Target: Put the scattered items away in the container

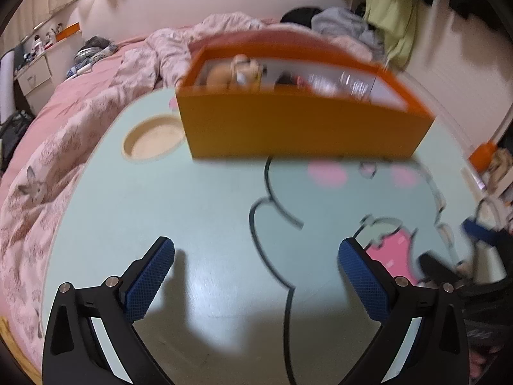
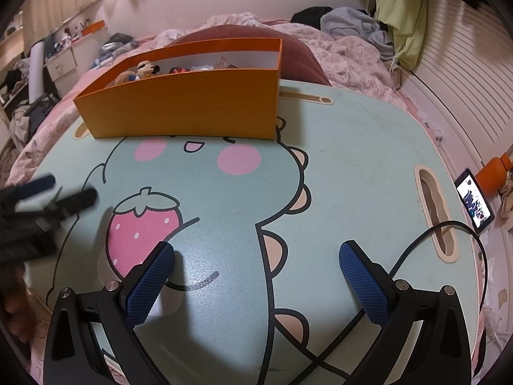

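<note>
Ahead of both grippers, at the far edge of the table (image 2: 368, 147), sits the orange box (image 2: 189, 106), its long axis running across the view, with toys (image 2: 146, 70) already inside. No loose item shows on the tabletop. The left gripper (image 1: 256, 285) and right gripper (image 2: 256, 285) both stand wide and empty, tilted down at bare table; the box looks about equally far from each.

A bedroom; pink bed (image 2: 352, 54); heaped clothes (image 2: 349, 22).
</note>
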The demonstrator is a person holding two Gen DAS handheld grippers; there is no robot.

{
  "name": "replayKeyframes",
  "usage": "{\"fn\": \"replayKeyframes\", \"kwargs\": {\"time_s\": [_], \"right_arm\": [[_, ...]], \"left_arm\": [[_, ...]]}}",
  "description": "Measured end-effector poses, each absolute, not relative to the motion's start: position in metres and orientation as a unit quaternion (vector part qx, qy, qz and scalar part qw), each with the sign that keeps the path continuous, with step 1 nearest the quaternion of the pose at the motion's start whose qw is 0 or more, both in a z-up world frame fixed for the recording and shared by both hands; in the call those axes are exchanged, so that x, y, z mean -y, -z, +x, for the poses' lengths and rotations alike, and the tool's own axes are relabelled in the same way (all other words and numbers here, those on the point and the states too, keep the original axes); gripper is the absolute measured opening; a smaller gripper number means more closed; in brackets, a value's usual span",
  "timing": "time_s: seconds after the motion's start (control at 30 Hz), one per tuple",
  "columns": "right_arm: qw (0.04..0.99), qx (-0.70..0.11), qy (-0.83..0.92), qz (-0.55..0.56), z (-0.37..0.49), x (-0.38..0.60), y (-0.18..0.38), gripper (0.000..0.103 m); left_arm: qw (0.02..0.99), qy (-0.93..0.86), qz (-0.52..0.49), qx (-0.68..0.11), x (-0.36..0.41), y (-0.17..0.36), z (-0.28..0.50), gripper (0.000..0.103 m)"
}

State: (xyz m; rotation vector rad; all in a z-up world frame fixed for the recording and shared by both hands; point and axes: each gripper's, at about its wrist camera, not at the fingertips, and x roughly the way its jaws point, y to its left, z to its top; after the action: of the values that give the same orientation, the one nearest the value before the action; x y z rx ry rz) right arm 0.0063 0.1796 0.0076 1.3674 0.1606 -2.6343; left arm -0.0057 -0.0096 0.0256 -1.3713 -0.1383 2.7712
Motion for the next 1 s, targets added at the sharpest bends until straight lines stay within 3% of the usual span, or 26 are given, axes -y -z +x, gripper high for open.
{"fn": "replayKeyframes", "kwargs": {"time_s": [0.17, 0.23, 0.3, 0.4, 0.5, 1.0], "right_arm": [[0.085, -0.053, 0.883, 0.458, 0.007, -0.18, -0.008, 0.103], [0.085, -0.053, 0.883, 0.458, 0.007, -0.18, -0.008, 0.103], [0.085, -0.053, 0.883, 0.458, 0.006, -0.18, -0.008, 0.103], [0.085, -0.053, 0.883, 0.458, 0.006, -0.181, -0.008, 0.103], [0.085, -0.053, 0.883, 0.458, 0.006, -0.18, -0.008, 0.103], [0.088, -0.053, 0.884, 0.455, 0.003, -0.186, -0.006, 0.103]], "left_arm": [[0.065, -0.897, -0.431, 0.079, 0.018, -0.078, -0.037, 0.085], [0.073, -0.892, -0.44, 0.078, 0.019, -0.089, -0.058, 0.064], [0.073, -0.884, -0.456, 0.074, 0.02, -0.096, -0.082, 0.052], [0.08, -0.87, -0.48, 0.084, 0.017, -0.096, -0.115, 0.045], [0.057, -0.86, -0.502, 0.068, 0.013, -0.087, -0.14, 0.031], [-0.032, -0.836, -0.548, 0.019, -0.001, -0.044, -0.208, 0.035]]}}
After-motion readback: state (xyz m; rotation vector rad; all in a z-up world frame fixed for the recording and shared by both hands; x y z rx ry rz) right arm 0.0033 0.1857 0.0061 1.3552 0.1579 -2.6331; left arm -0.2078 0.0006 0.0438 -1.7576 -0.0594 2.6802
